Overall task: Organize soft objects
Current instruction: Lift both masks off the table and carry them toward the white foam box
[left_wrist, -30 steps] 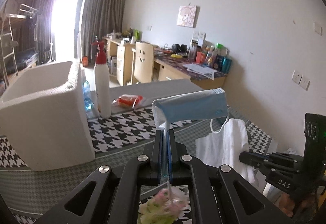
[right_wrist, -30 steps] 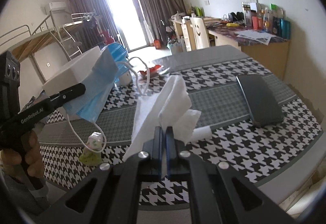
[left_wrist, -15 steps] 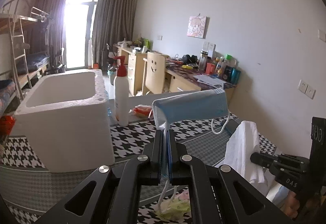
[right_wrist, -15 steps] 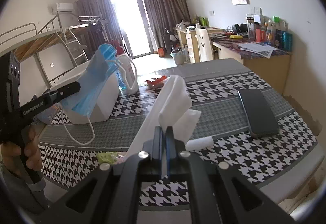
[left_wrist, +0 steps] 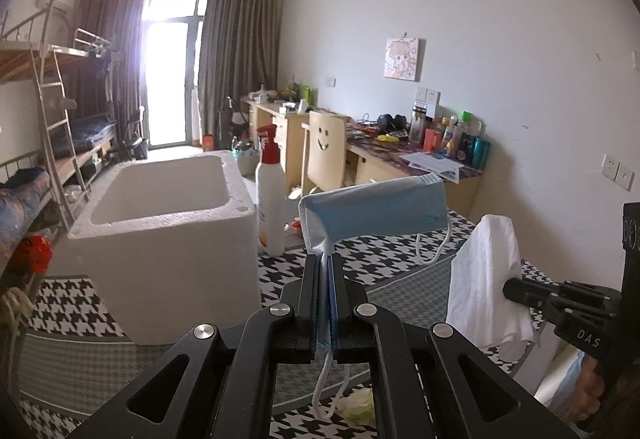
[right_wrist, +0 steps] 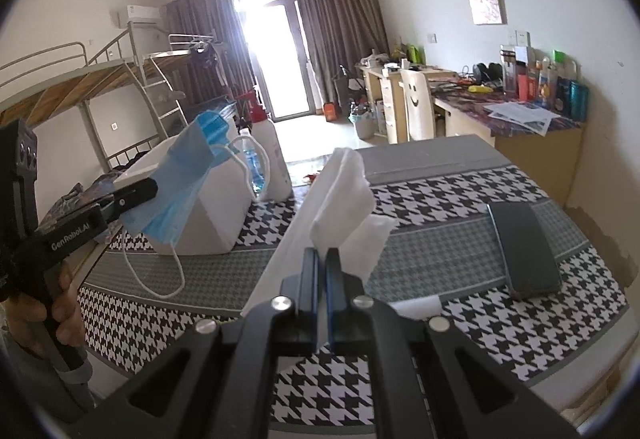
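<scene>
**A:** Which step are we at?

**B:** Mid-carry, I'd judge. The left gripper (left_wrist: 323, 259) is clamped on a blue mask (left_wrist: 376, 208), and the right gripper (right_wrist: 322, 255) is pinched on a white tissue (right_wrist: 344, 195). Both are held up in the air, above the table (right_wrist: 440, 247) and to the right of the foam box (left_wrist: 160, 223).

**A:** So the box is the target?

**B:** That's my guess; it's open at the top, and nothing shows in what I can see of its inside. The next move would call for swinging each piece leftward over the rim and letting go with the dangling parts inside the walls.

**A:** What dangles?

**B:** The mask's white ear loops hang in slack curves below it. The mask itself is thin pleated fabric, folded over at the clamp. The tissue is crumpled, limp and sheet-like, drooping either side of the fingers.

**A:** And the box?

**B:** Thick, grainy white foam, squarish, with rounded inner corners. Just right of it stands a tall white pump bottle (left_wrist: 270, 199) with a red top. Well right of the box a dark flat pouch (right_wrist: 524, 247) lies on the houndstooth cloth.

**A:** Anything else soft?

**B:** A small pale-green crumpled thing (left_wrist: 358, 405) lies on the table near the box; I can't tell what it is.
</scene>
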